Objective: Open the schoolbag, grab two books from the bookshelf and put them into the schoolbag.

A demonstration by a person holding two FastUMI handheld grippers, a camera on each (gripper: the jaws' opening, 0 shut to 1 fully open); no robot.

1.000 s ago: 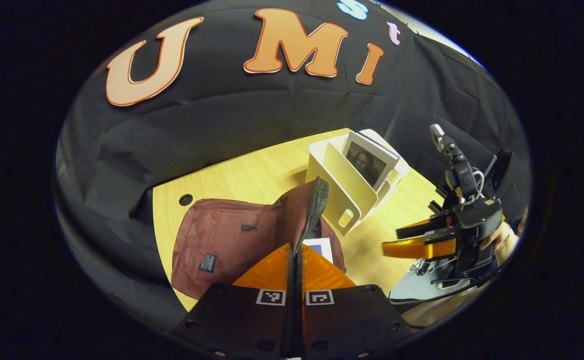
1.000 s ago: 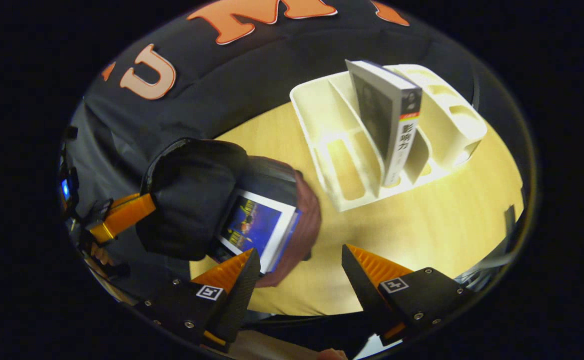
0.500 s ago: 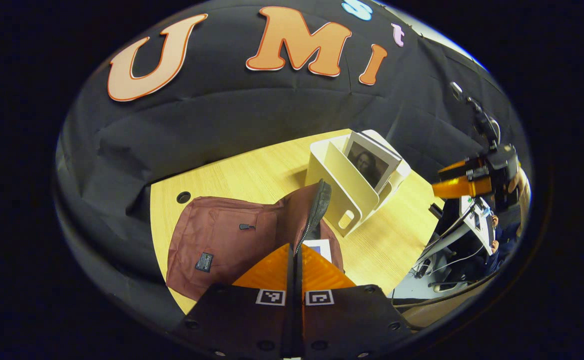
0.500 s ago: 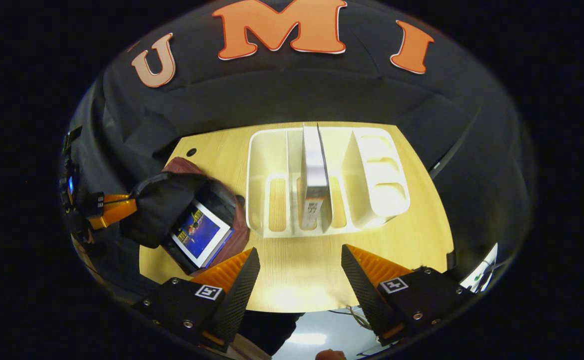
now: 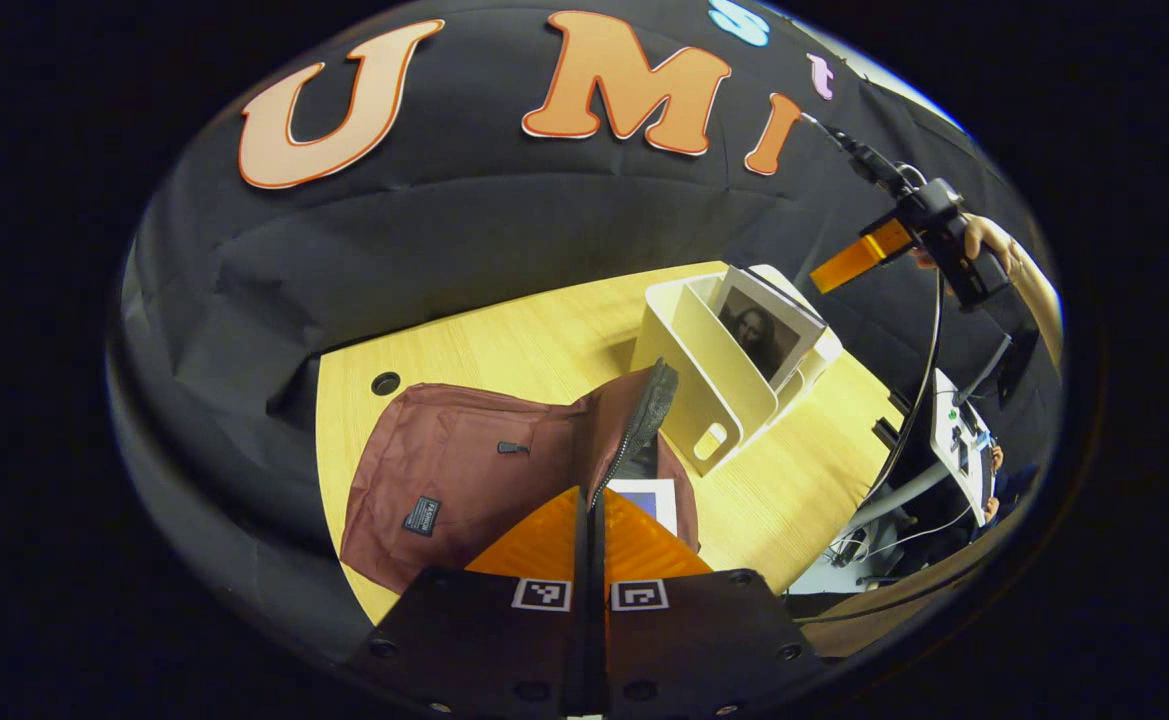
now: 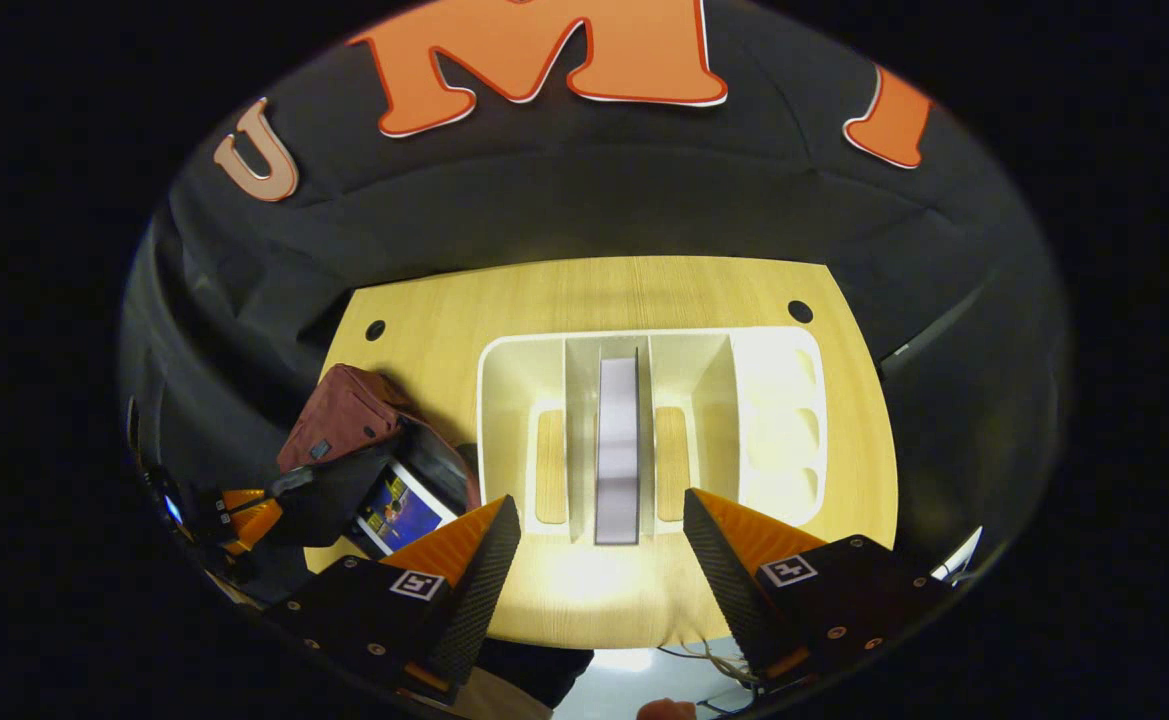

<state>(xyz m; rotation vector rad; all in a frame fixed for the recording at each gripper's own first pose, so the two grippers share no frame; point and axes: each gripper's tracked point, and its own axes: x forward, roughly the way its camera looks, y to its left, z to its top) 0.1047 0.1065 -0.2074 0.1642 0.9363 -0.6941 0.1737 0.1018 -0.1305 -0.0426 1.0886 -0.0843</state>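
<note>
The maroon schoolbag [image 5: 454, 475] lies on the wooden table, its flap lifted by my left gripper [image 5: 589, 495], which is shut on the zipper edge. One blue-covered book [image 5: 652, 497] rests inside the open bag. A second book [image 5: 766, 330] stands upright in the white bookshelf [image 5: 696, 380]. In the right gripper view my right gripper [image 6: 599, 535] is open, high above the shelf [image 6: 504, 360], looking straight down on that book's top edge [image 6: 617, 450], which lines up between the fingers. The bag [image 6: 342, 420] and the book in it [image 6: 399, 510] are at the lower left, with the left gripper [image 6: 244, 508] holding the flap.
In the left gripper view the right gripper [image 5: 859, 258] hangs above the shelf, held by a hand [image 5: 994, 250]. A cable hole [image 5: 385, 383] sits near the table's far left corner. Past the table's right edge are a screen [image 5: 959, 440] and cables.
The right gripper has risen and swung over the shelf, from a slanted look to a look straight down on the upright book. The left gripper still holds the flap.
</note>
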